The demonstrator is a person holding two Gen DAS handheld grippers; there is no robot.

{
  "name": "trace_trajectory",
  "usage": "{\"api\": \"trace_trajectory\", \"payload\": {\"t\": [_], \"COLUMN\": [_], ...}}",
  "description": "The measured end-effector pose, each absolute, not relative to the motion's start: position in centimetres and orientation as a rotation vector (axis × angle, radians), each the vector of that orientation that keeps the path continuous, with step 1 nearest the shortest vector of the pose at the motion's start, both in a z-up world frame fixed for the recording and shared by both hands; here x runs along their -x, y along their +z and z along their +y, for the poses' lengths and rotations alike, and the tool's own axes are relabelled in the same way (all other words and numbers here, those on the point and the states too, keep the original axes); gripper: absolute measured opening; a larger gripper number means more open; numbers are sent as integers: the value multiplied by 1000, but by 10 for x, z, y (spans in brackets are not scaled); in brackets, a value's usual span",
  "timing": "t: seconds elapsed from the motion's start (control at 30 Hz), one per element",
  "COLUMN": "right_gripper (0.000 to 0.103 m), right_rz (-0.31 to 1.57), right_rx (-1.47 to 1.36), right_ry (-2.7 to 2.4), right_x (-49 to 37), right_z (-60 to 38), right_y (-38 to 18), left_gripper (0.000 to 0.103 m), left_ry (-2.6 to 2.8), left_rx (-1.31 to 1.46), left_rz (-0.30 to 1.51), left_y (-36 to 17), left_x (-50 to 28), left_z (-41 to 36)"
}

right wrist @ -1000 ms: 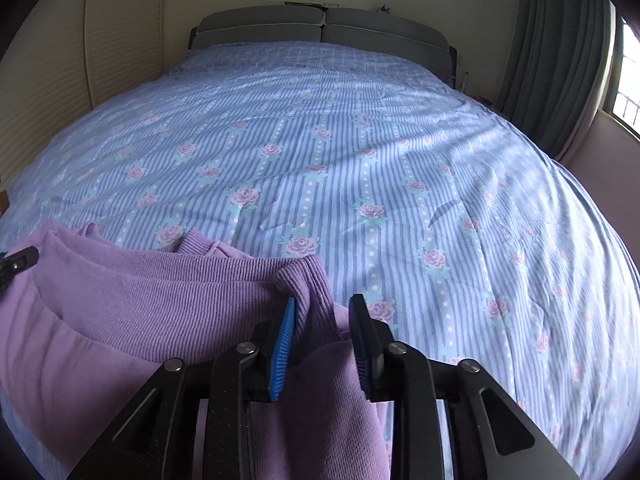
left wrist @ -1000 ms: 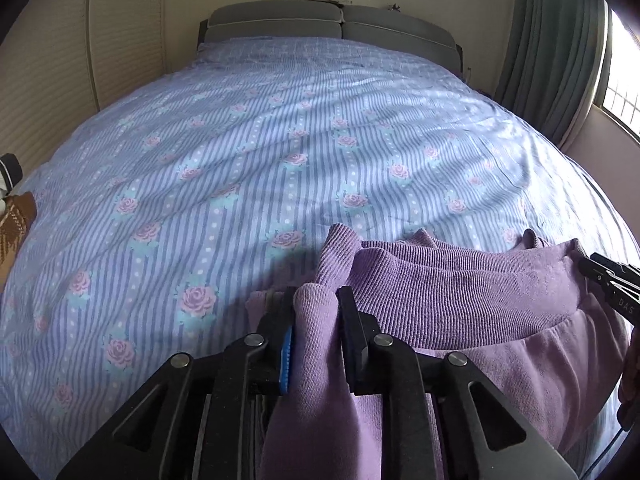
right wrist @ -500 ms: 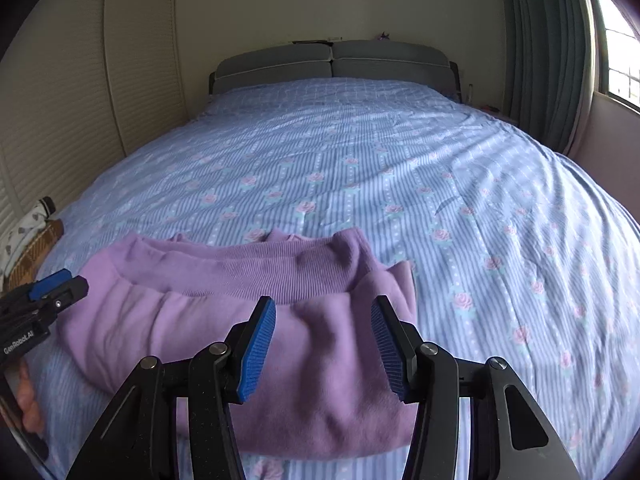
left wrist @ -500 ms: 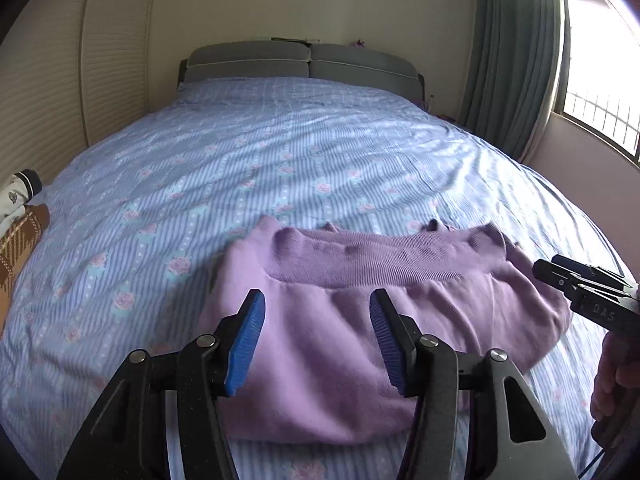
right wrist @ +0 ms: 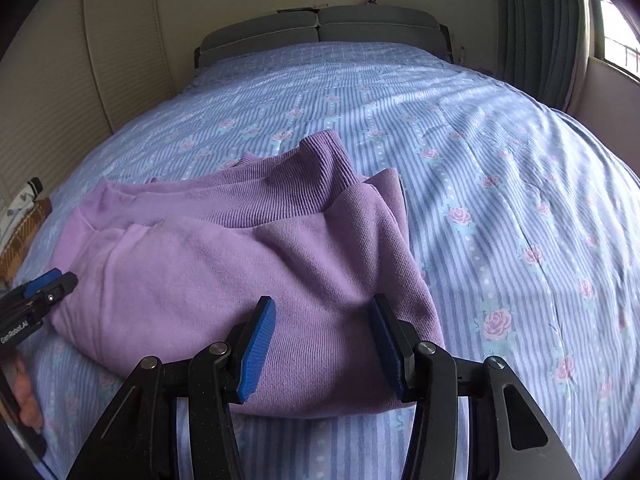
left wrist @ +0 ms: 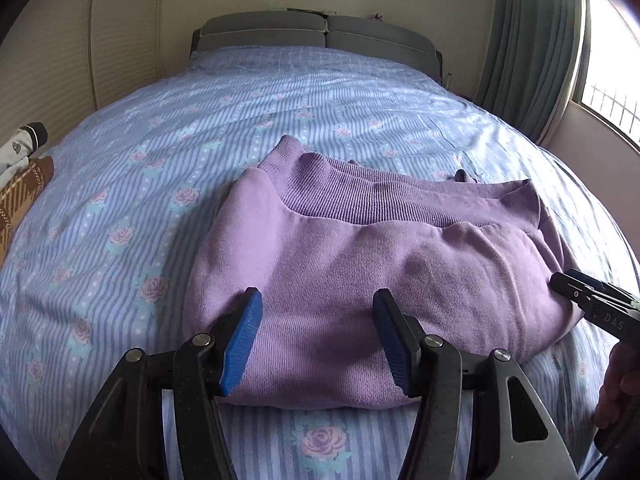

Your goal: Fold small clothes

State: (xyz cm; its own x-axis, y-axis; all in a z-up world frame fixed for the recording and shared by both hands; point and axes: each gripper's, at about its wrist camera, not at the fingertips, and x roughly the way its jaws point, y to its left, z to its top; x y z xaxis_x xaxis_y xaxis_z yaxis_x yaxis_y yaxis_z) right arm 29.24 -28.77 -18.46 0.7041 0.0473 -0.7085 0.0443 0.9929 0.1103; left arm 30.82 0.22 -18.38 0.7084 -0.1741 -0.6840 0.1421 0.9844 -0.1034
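The folded purple sweatshirt (left wrist: 360, 280) lies on the bed (left wrist: 280, 92), ribbed hem on top toward the headboard (left wrist: 320, 36); the floral striped sheet around it is bare. The left gripper (left wrist: 316, 340) and right gripper (right wrist: 322, 344) hover over its near edge, jaws spread, holding nothing; at the bed's left edge lie a brown plaid cloth (left wrist: 20, 196) and a white garment (left wrist: 18, 148); curtains (left wrist: 528, 48) hang on the right.
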Motion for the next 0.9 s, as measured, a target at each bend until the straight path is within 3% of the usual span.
{"api": "trace_trajectory", "payload": {"t": [0.17, 0.23, 0.4, 0.63, 0.9], "right_gripper": [50, 56, 57, 59, 60], "right_rz": [717, 728, 835, 755, 737], "right_rx": [-247, -249, -275, -352, -616], "right_ry": [3, -11, -22, -42, -2], "right_x": [-261, -257, -264, -234, -220], "right_z": [-305, -309, -316, -318, -334], "right_y": [-165, -168, -192, -165, -181], "left_gripper": [67, 76, 77, 76, 76], "left_ry": [-165, -128, -96, -116, -132], "left_rx": [24, -1, 140, 133, 139], "left_rz": [720, 707, 826, 773, 744], "left_y": [-171, -175, -202, -175, -158], "left_x": [-284, -279, -293, -271, -249], "left_z": [2, 3, 32, 28, 22]}}
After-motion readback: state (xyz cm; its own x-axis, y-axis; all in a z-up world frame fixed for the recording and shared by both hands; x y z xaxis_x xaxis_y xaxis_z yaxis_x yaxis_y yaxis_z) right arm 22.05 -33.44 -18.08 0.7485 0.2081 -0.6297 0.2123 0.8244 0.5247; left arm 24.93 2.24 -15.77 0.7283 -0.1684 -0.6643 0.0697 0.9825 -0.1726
